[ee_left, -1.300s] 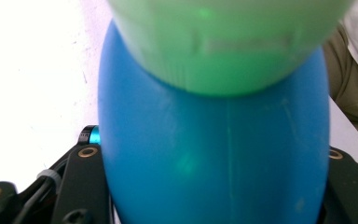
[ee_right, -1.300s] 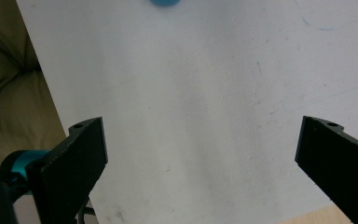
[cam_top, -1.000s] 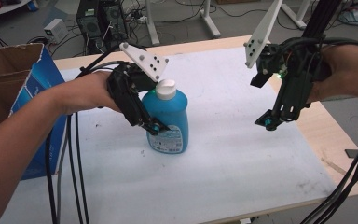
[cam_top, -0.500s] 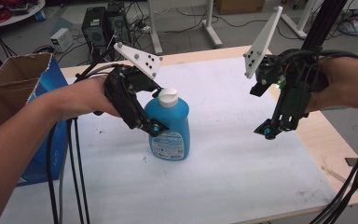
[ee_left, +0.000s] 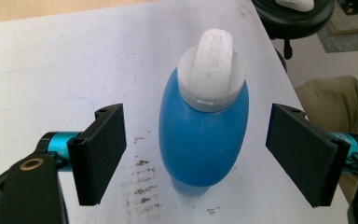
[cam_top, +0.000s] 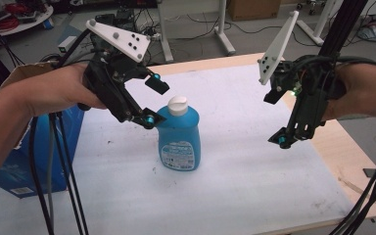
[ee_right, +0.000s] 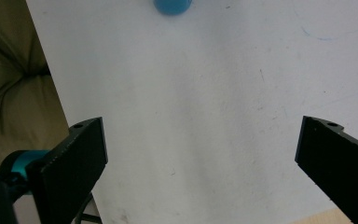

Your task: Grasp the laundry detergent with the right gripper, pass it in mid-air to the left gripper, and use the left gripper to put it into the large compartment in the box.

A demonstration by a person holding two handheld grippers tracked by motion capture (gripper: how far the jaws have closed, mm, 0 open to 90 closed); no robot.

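Bottle upright mid-table, base partly hidden behind own belly in left claw view, cut off at top edge in right claw view. Left claw just opened, wide, pads clear either side of bottle, touching nothing. Right claw wide, empty, well apart near table's right edge; bare table between.

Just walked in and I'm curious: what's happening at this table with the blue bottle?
A person holds a two-jaw tool in each hand. The left gripper has just been opening its jaws and now hangs above the blue bottle, which stands upright on the white table, free of both pads. The right gripper waits open off to the side.
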